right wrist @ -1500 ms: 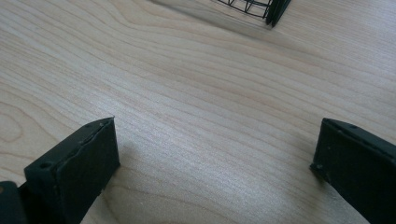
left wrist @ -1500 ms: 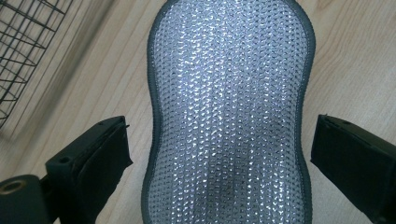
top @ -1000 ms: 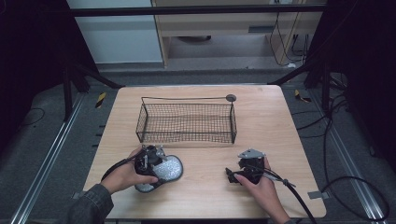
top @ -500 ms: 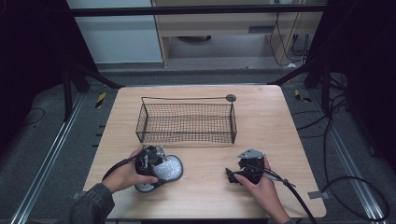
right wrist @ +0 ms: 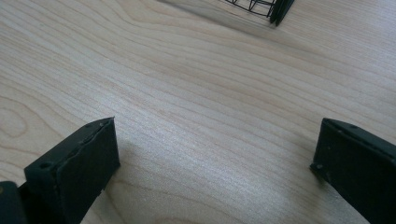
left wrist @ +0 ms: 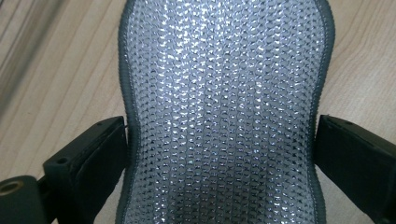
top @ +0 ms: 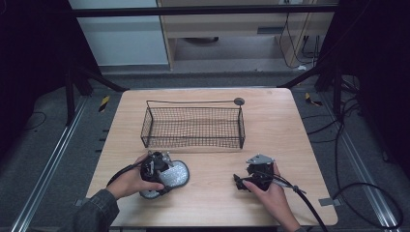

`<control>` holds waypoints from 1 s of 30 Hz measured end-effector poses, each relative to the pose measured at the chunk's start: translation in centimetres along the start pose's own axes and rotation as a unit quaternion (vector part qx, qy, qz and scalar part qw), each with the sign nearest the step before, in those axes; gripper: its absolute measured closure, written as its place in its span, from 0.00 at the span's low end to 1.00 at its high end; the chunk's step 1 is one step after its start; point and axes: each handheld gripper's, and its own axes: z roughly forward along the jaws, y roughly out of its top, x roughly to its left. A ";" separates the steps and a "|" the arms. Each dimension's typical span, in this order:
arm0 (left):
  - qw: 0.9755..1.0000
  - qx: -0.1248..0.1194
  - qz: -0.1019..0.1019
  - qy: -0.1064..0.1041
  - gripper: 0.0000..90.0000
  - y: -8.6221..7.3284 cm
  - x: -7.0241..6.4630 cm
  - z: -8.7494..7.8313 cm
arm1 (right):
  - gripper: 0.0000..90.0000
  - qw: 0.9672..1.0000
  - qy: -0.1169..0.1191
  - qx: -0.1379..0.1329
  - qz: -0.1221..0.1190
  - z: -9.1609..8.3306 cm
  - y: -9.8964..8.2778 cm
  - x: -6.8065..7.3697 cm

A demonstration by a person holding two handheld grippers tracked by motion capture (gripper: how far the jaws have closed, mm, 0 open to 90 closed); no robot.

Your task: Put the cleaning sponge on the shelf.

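Note:
A silver, glittery sole-shaped pad (top: 174, 175) with a grey rim lies flat on the wooden table (top: 285, 135) at the front left. My left gripper (top: 161, 175) is lowered over it. In the left gripper view the pad (left wrist: 224, 93) runs up between the two black jaws, which stand wide apart at its narrow waist, each close against the rim; my left gripper (left wrist: 219, 122) is open. My right gripper (top: 239, 182) rests low at the front right, pointing left, and is open (right wrist: 217, 122) over bare wood with nothing between its jaws.
A black wire basket (top: 193, 126), with nothing in it, stands at the middle back of the table; one corner (right wrist: 268, 7) shows at the top of the right gripper view. A small dark disc (top: 239, 101) lies behind the basket. Cables trail off the front right.

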 end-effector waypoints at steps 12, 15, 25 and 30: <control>1.000 -0.003 -0.003 -0.001 0.02 0.0 0.2 0.3 | 0.00 1.000 0.001 0.000 0.000 0.0 0.0 0.0; 1.000 -0.003 -0.003 -0.002 0.03 0.0 0.2 0.3 | 0.00 1.000 0.001 0.000 0.000 0.0 0.0 0.0; 1.000 -0.006 -0.002 0.002 0.07 -0.2 0.4 0.0 | 0.00 1.000 0.002 0.001 0.000 0.0 0.0 0.0; 1.000 -0.011 -0.006 0.008 0.08 -0.5 0.6 -0.3 | 0.00 1.000 0.002 0.001 -0.001 0.0 0.0 0.0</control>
